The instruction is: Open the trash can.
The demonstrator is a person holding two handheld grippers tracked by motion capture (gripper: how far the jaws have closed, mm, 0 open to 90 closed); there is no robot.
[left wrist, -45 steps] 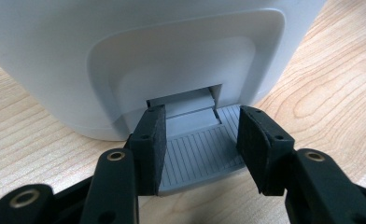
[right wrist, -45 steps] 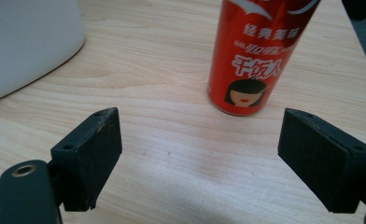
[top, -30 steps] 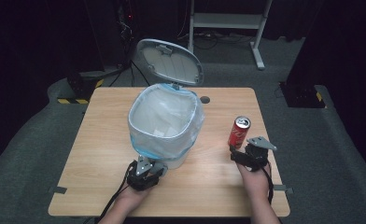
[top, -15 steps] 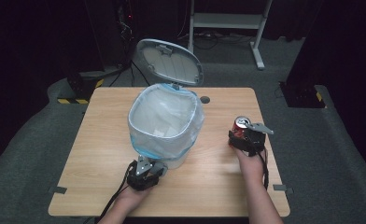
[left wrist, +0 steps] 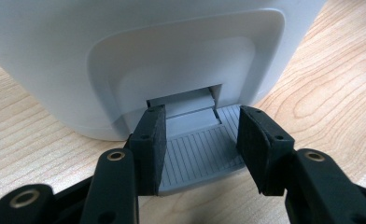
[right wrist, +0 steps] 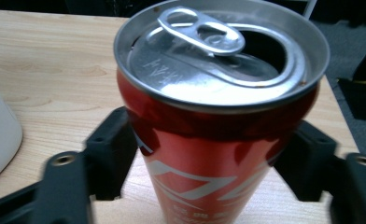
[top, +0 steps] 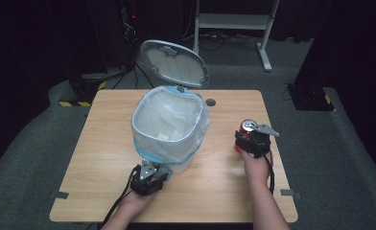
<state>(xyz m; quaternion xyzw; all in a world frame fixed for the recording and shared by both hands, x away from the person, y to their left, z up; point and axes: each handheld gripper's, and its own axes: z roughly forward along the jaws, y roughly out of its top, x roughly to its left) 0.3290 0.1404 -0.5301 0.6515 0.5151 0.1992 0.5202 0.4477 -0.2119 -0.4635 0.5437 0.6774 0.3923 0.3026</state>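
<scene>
- On the desk's [top: 104, 134] right side, the right gripper's [top: 251, 140] jaws have just closed, clamping the red can [right wrist: 218, 135].
- Left gripper [top: 148, 178] jaws grip the bin's [top: 169, 125] grey pedal [left wrist: 197, 154].

Table [top: 104, 143]: pale wood-grain top, smooth, matt.
Pedal bin [left wrist: 125, 56]: white plastic, smooth, soft sheen.
Bin liner [top: 169, 122]: thin, translucent plastic film, crinkled, bluish at the rim.
Bin lid [top: 174, 62]: grey plastic, matt.
Foot pedal [left wrist: 197, 149]: grey plastic, ribbed, matt.
Soda can [right wrist: 209, 154]: glossy red painted metal; bare silvery metal top and pull tab, shiny.
Left gripper [left wrist: 202, 140] pads: black, matt, finely rough.
Right gripper [right wrist: 209, 158]: black plastic, matt.
Floor [top: 28, 143]: grey carpet, rough.
</scene>
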